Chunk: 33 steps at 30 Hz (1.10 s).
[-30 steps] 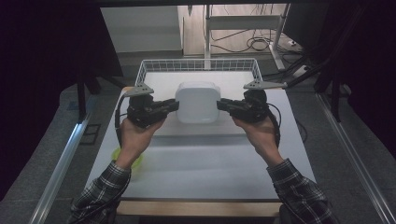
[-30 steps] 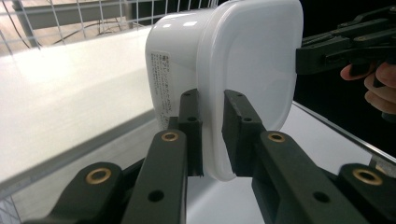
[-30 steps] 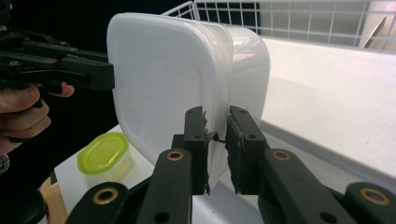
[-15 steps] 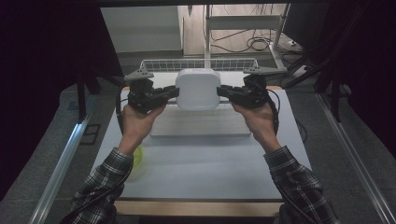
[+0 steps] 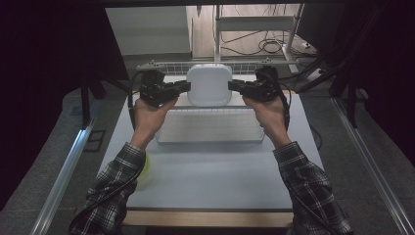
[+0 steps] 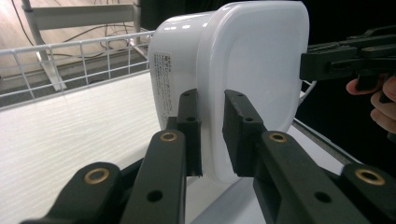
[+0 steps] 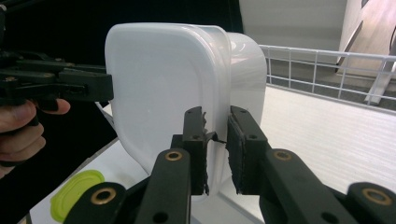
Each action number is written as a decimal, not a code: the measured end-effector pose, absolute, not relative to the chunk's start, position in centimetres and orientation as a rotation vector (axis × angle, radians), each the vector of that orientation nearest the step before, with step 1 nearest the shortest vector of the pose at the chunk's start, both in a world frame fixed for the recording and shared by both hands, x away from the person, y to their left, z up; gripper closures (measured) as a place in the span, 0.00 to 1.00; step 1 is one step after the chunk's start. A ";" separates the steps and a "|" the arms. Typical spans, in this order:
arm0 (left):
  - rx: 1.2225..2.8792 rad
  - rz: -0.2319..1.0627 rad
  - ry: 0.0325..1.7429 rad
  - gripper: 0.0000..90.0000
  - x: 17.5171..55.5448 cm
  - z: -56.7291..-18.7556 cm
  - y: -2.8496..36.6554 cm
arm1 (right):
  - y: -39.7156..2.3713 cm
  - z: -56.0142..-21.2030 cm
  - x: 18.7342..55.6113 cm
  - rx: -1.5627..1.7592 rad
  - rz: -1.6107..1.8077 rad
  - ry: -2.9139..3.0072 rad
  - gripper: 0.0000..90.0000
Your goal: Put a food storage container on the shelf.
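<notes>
My left gripper (image 6: 212, 135) is clamped on the rim of the white container (image 5: 209, 84), one pad on each face of its lid edge, and my right gripper (image 7: 217, 149) pinches the opposite rim the same way. In the high view the left gripper (image 5: 182, 88) and right gripper (image 5: 235, 86) meet the container from either side, so it hangs between them, carried clear of the table, its broad closed face turned up toward the camera.

Everything else I place from that container. Directly beneath and behind it lies the wire basket (image 5: 161, 65), its white liner below my jaws and its mesh wall just beyond the container. Nearer me than the container the grey table (image 5: 210, 171) runs bare, and near its left edge a yellow-green lid (image 7: 77, 193) lies flat, partly hidden by my left sleeve.

I judge the lift done and the carry under way: the container is up and over the basket, so lowering it in and letting go are what remains.

Past the basket stand a metal rack and loose cables on a wooden floor; dark curtains close both sides of the table.
</notes>
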State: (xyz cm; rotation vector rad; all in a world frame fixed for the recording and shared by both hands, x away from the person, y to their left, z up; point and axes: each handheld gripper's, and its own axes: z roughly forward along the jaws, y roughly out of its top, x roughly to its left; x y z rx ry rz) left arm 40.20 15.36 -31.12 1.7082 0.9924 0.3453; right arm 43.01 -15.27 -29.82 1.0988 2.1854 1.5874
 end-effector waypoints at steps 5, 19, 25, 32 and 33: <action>1.717 0.355 0.995 0.85 40.9 -31.4 15.4 | -15.1 -30.0 43.8 1.124 1.592 2.192 0.86; 1.713 0.376 0.975 0.68 42.1 -31.4 15.0 | -14.5 -30.0 45.0 1.132 1.598 2.184 0.72; 1.701 0.384 0.996 0.60 42.8 -31.5 14.5 | -14.3 -30.1 45.8 1.152 1.584 2.188 0.70; 1.717 0.393 1.015 0.58 43.7 -31.7 14.3 | -14.2 -30.7 46.6 1.185 1.575 2.192 0.68; 1.712 0.388 1.019 0.58 43.8 -31.8 14.2 | -14.2 -30.7 46.6 1.189 1.577 2.191 0.68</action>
